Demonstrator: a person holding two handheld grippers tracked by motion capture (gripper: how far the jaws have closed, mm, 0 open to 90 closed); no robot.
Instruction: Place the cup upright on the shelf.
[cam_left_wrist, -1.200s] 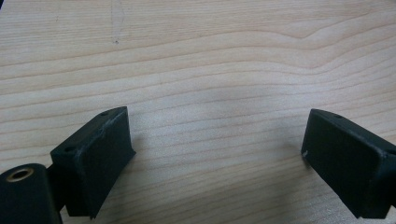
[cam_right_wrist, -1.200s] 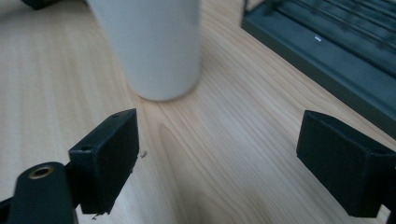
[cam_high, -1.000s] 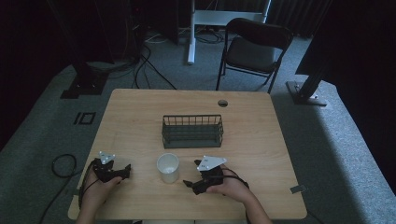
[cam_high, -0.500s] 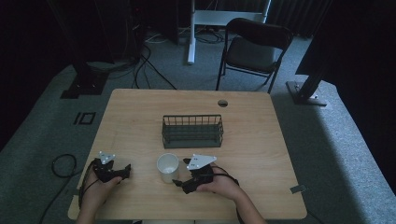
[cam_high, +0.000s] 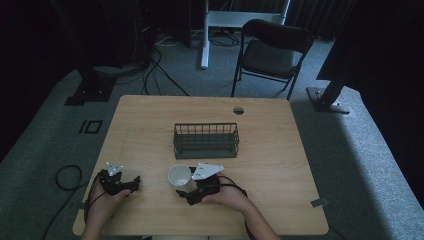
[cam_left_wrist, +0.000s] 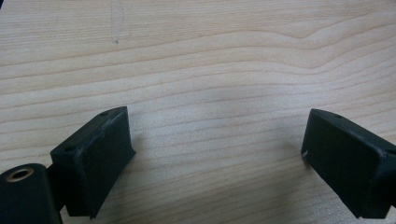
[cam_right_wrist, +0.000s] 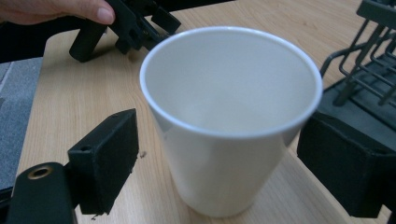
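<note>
**Right gripper view: your white cup sits between 2 wide jaws**

Right gripper view shows the white cup (cam_right_wrist: 231, 116) standing upright on the table (cam_right_wrist: 79, 107), right between your 2 black jaws. The jaws are spread wide. The right jaw looks very close to the cup wall, but you cannot tell if it touches. The left jaw stands apart from the cup, with bare wood in between. The cup looks empty inside.

From the high view, your right hand-held gripper (cam_high: 186, 192) is at the near side of the table, and the cup (cam_high: 179, 176) is just in front of it. The dark wire basket (cam_high: 206, 140) stands a bit farther back, near the cup but not touching it. In the right gripper view the basket (cam_right_wrist: 369, 70) is behind the cup on the right.

Your left hand-held gripper (cam_high: 134, 183) rests near the left corner of the table, well apart from the cup. In the left gripper view its jaws are spread wide too, with bare wood (cam_left_wrist: 210, 93) between them.

A black folding chair (cam_high: 270, 52) stands on the floor beyond the far side of the table.
</note>
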